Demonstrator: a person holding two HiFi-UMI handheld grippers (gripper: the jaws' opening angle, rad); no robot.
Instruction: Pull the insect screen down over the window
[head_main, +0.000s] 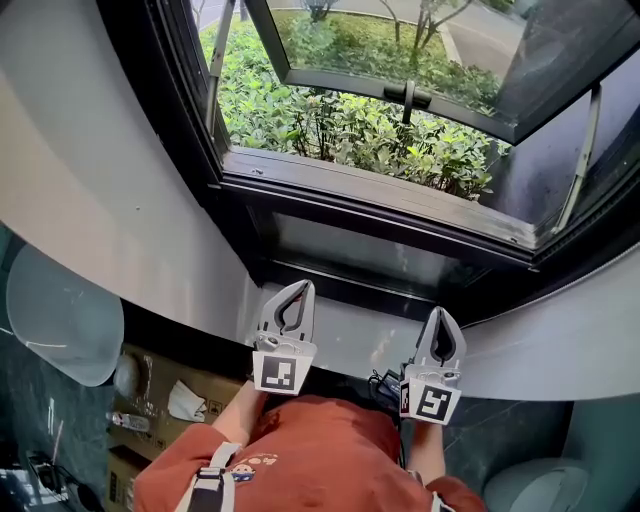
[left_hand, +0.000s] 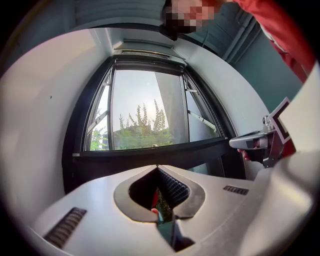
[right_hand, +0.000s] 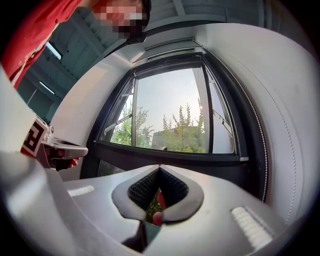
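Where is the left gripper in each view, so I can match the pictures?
Head view: the left gripper sits low, left of centre, shut and pointing towards the window.
Left gripper view: it fills the bottom centre, shut.
Right gripper view: it pokes in at the left edge.
Shared landmark: the window's black bottom rail.
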